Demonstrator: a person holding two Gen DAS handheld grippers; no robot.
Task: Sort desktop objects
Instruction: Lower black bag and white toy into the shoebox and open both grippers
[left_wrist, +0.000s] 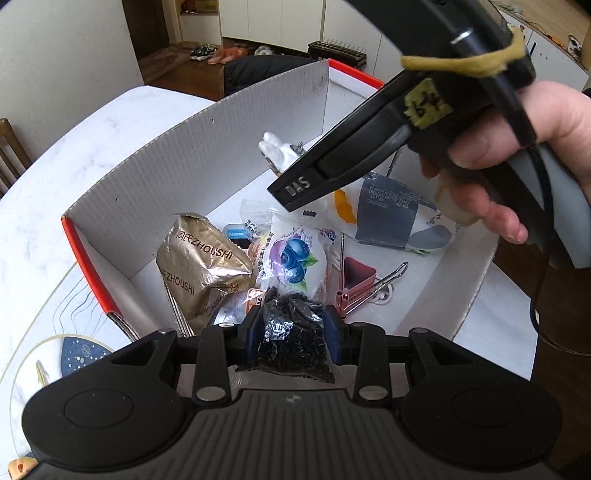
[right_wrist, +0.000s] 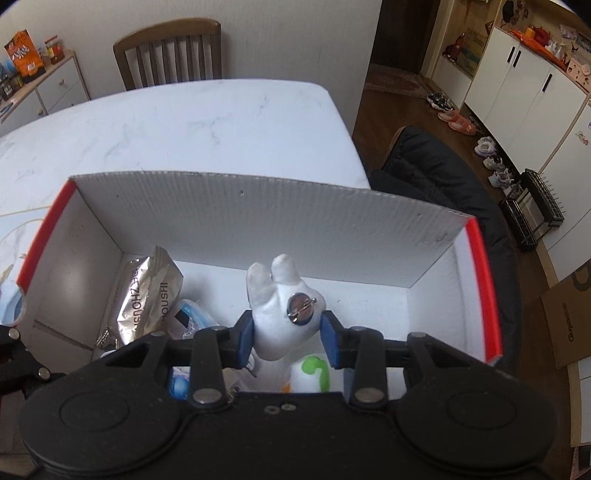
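Left wrist view: we see left tool (left_wrist: 293, 328) clamped on clear bag of black beads (left_wrist: 291, 332), held over box (left_wrist: 207, 147) on tabletop (left_wrist: 74, 155). Below lie gold foil pouch (left_wrist: 203, 266), blueberry packet (left_wrist: 291, 254), pink binder clip (left_wrist: 360, 280). We judge bag poised for drop among sorted items.

Right wrist view: right tool (right_wrist: 287, 338) grips white plush brooch (right_wrist: 280, 310), pin back facing camera, inside box mouth, above box floor. We judge release pending; box evidently serves as collection bin.

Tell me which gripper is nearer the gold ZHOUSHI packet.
Left. The left gripper, shut on a black packet, hangs right beside the gold ZHOUSHI packet; the right gripper, holding a white plush, is farther off.
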